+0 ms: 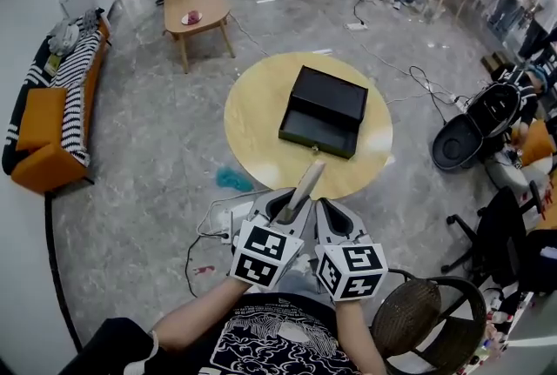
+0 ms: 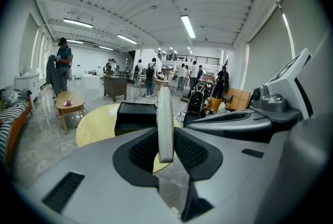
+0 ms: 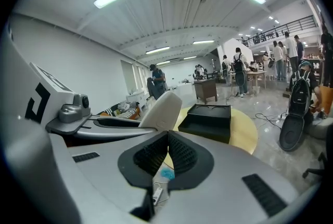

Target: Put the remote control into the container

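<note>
- The left gripper (image 1: 291, 211) was seen clenched on the remote control (image 1: 303, 189); in the left gripper view the pale remote control (image 2: 165, 123) was pressed edge-on between the two dark ribbed pads (image 2: 143, 151).
- The remote control was held by its near end, with its long body pointed forward toward the container (image 1: 324, 110).
- In the head view, the far end of the remote control was seen over the near edge of the round yellow table (image 1: 254, 117), short of the container and not touching it.
- The black container was found on that table with its lid open and its tray turned toward the person.
- The right gripper (image 1: 336, 218) was held just beside the left one; in the right gripper view its jaws (image 3: 167, 151) were shown pressed together with nothing between them.
- From the right gripper view, the remote control (image 3: 162, 110) was seen to the left, and the container (image 3: 206, 120) ahead on the table (image 3: 245, 133).
- A teal object (image 1: 233, 180) was seen on the floor beside the table.
</note>
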### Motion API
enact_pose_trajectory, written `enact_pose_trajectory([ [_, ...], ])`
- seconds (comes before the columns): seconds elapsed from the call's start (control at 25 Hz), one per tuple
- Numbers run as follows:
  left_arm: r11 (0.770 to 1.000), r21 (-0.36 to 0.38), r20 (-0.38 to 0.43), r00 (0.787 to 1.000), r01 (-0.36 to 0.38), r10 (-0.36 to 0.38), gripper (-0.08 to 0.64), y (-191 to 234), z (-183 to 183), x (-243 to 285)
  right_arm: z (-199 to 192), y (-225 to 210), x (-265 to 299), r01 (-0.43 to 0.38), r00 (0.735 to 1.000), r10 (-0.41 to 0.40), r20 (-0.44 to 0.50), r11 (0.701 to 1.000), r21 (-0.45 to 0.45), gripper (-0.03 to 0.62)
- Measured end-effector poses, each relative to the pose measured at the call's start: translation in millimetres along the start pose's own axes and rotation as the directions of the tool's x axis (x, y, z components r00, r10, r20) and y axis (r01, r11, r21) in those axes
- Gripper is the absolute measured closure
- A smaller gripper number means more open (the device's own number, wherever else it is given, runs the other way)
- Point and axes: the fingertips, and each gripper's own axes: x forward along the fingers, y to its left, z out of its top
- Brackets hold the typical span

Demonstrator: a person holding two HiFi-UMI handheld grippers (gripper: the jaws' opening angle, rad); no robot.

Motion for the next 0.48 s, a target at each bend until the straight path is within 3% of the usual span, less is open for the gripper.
enact_pose_trajectory([
  [0.48, 0.998, -0.002, -0.022, 0.998, -0.064, 0.064, 0.460, -5.7, 33.0, 69.2, 27.8, -71.1, 23.8, -0.061, 0.998, 0.061, 0.001, 0.998, 0.024, 0.569],
])
